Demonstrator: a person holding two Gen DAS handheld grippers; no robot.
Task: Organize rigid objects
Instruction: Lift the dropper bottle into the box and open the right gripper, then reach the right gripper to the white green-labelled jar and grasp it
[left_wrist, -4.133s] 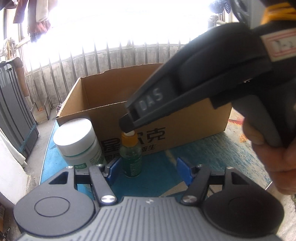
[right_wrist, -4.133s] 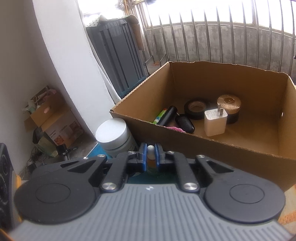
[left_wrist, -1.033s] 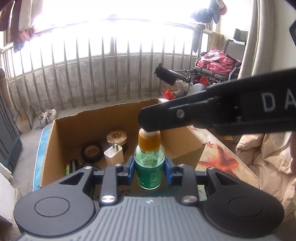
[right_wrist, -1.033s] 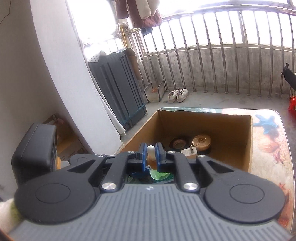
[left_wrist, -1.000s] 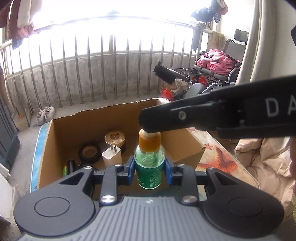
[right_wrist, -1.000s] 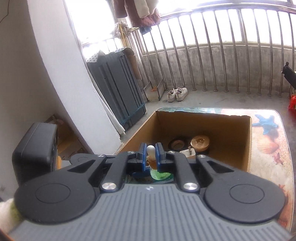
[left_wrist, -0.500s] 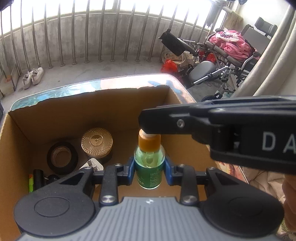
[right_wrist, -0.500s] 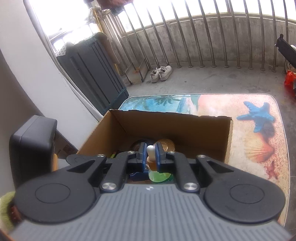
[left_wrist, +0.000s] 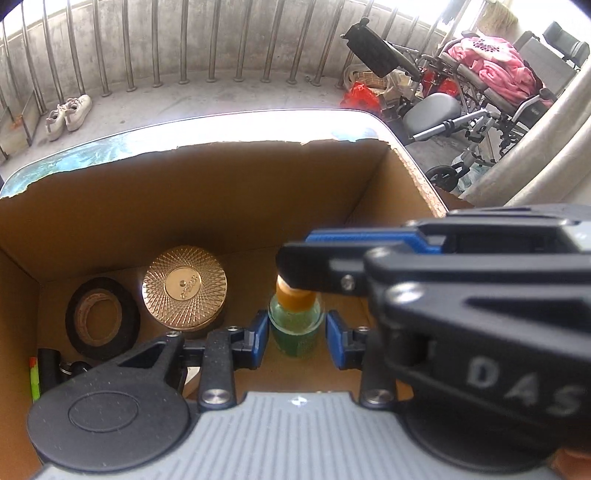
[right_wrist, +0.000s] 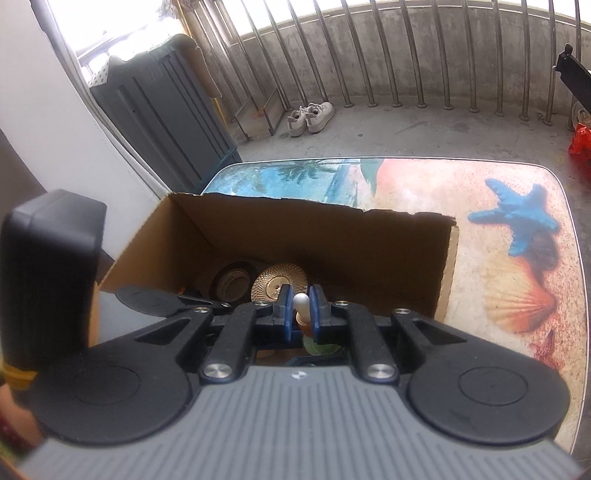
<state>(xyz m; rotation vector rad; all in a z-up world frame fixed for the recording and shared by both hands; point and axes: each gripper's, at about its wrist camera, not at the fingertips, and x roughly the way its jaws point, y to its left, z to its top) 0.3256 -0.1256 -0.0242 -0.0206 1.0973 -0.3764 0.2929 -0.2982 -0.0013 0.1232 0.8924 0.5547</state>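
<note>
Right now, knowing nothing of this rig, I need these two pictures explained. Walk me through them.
A person holds tongs in each hand, and a camera on each looks along its fingers. One picture is from the left tongs, the other from the right tongs. A box stands on a table, with a gold lid and a tape roll inside. Over the box, the right tongs pinch the white tip of a green bottle. The left tongs flank its body, but their grip is unclear.

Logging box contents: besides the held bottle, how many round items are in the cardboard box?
2: black tape roll at left, gold-lidded jar beside it. The left gripper may hide others.
</note>
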